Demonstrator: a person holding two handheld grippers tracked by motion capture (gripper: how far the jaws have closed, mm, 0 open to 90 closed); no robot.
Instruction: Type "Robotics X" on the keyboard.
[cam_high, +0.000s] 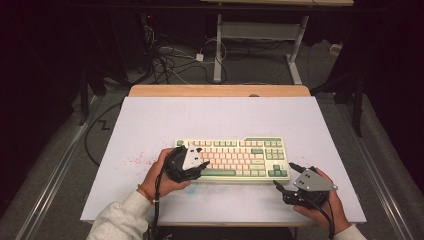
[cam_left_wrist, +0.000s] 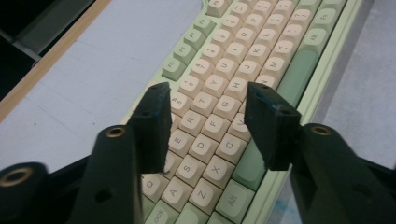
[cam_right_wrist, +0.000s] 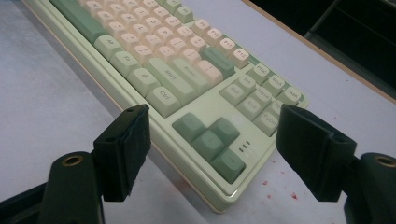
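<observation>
A pale green keyboard (cam_high: 235, 159) with cream and green keys lies on the white tabletop (cam_high: 220, 117), a little in front of its centre. My left gripper (cam_high: 202, 157) hovers over the keyboard's left end. In the left gripper view its jaws (cam_left_wrist: 208, 93) stand open above the letter keys (cam_left_wrist: 219, 126), with nothing pinched between them. My right gripper (cam_high: 282, 174) rests low on the table just off the keyboard's front right corner. Seen from the right gripper view, it is (cam_right_wrist: 212, 114) open, with the arrow keys (cam_right_wrist: 210, 140) framed between its pads and untouched.
Red specks (cam_high: 135, 161) stain the tabletop left of the keyboard and near its right corner (cam_right_wrist: 280, 186). A wooden strip (cam_high: 220, 90) runs along the table's far edge. Beyond it are loose cables (cam_high: 170, 60) on the floor and a white desk frame (cam_high: 260, 35).
</observation>
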